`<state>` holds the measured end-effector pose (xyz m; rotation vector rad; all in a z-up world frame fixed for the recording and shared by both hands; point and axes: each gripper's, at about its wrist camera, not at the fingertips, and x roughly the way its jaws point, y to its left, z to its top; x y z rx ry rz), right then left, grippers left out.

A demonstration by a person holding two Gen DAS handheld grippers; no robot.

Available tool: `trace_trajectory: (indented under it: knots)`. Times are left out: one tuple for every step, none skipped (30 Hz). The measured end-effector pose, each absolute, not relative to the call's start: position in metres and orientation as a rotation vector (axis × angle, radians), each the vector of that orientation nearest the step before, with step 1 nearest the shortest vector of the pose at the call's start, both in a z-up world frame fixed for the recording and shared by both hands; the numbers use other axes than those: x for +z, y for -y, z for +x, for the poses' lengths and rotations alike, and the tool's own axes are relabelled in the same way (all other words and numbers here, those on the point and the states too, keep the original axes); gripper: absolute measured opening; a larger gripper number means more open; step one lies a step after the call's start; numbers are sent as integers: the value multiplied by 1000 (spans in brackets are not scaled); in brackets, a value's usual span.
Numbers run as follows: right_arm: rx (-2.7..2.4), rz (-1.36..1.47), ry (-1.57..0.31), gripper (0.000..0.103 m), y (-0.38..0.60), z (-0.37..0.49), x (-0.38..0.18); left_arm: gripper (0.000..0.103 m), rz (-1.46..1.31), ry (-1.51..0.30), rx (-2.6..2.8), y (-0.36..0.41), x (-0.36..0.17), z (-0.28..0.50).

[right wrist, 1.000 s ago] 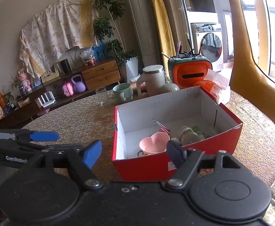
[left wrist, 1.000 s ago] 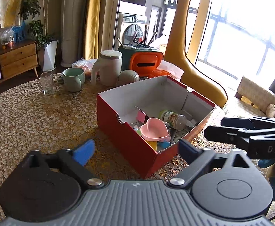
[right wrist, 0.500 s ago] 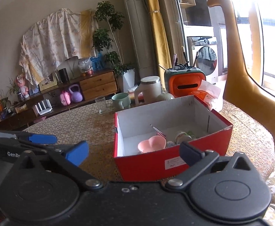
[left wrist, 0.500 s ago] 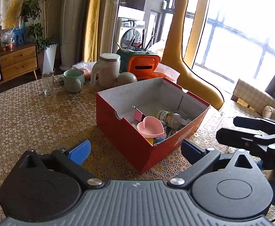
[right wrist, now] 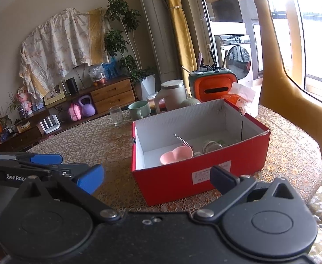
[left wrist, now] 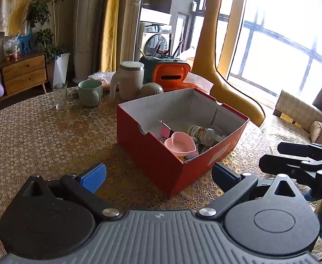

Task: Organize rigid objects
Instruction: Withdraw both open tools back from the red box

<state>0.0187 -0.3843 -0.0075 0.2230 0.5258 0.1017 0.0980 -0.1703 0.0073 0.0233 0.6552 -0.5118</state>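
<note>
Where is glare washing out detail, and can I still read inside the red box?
Left wrist view: the window is blown out white; the red box interior stays readable. Right wrist view: glare at the top right edge; fisheye bends the table rim.

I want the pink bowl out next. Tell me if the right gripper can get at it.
Probably yes. The right gripper is open and empty, the red box has no lid, and the pink bowl lies on top near the front wall. Only that wall must be cleared.

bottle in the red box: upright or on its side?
On its side. The bottle lies flat on the floor of the red box, behind the pink heart-shaped bowl.
</note>
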Motion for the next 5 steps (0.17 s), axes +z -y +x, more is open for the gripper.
trace_trajectory:
  knots:
    - [102, 226, -528, 103, 384, 19, -8, 103, 22, -660, -505, 169, 6, 99]
    - [103, 228, -531, 103, 383, 19, -9, 103, 20, -665, -498, 168, 6, 99]
    - [104, 229, -533, 103, 383, 19, -9, 103, 16, -669, -493, 167, 5, 100]
    - [103, 229, -535, 103, 382, 19, -9, 103, 11, -673, -489, 165, 4, 101]
    - [103, 228, -536, 103, 381, 18, -10, 103, 7, -677, -484, 163, 4, 102]
